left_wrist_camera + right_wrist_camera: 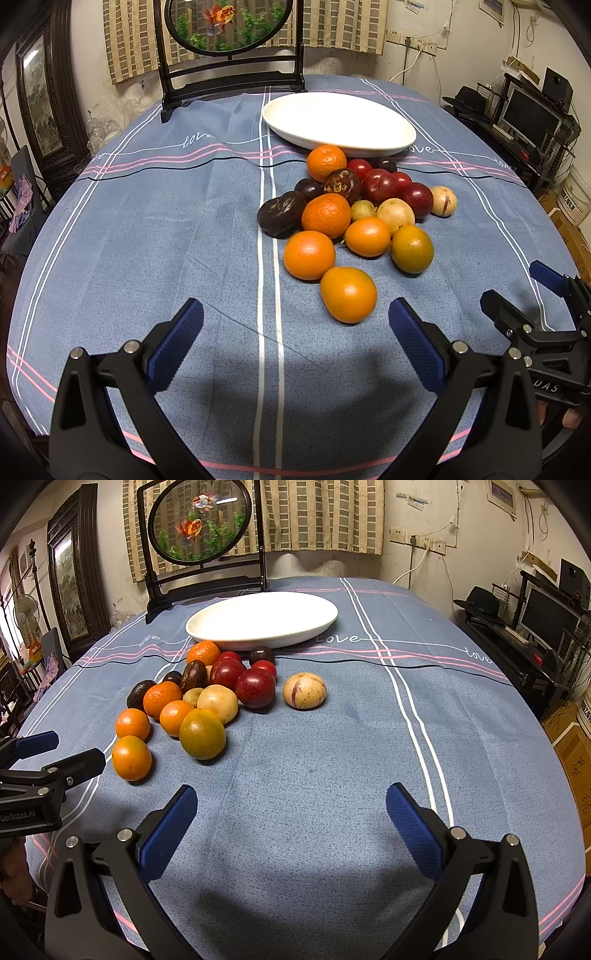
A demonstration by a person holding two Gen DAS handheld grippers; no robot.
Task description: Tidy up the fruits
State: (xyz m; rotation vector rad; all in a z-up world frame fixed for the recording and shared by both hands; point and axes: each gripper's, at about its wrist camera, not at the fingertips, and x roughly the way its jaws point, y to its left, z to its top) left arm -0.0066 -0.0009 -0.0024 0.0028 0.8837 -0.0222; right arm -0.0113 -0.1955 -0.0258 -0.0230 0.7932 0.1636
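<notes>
Worktop (147, 240): covered by a blue cloth with pink and white stripes.

Plate (340, 122): white, oval, nothing seen on it, set towards the far edge of the worktop.

Fruit pile (354, 206): heaped on the cloth against the near rim of the plate. Oranges, red plums, dark wrinkled fruit and pale yellow fruit are counted, most of them touching. One pale striped fruit (304, 691) is set slightly apart; one orange (348, 294) lies nearest the near edge.

Left gripper (295, 332): held apart, nothing between its blue pads, just short of that nearest orange.

Right gripper (291, 812): likewise held apart, over bare cloth.

Handling: fruit is judged light, round, prone to rolling; plums likely soft. A gentle grasp across the widest part is advised.
</notes>
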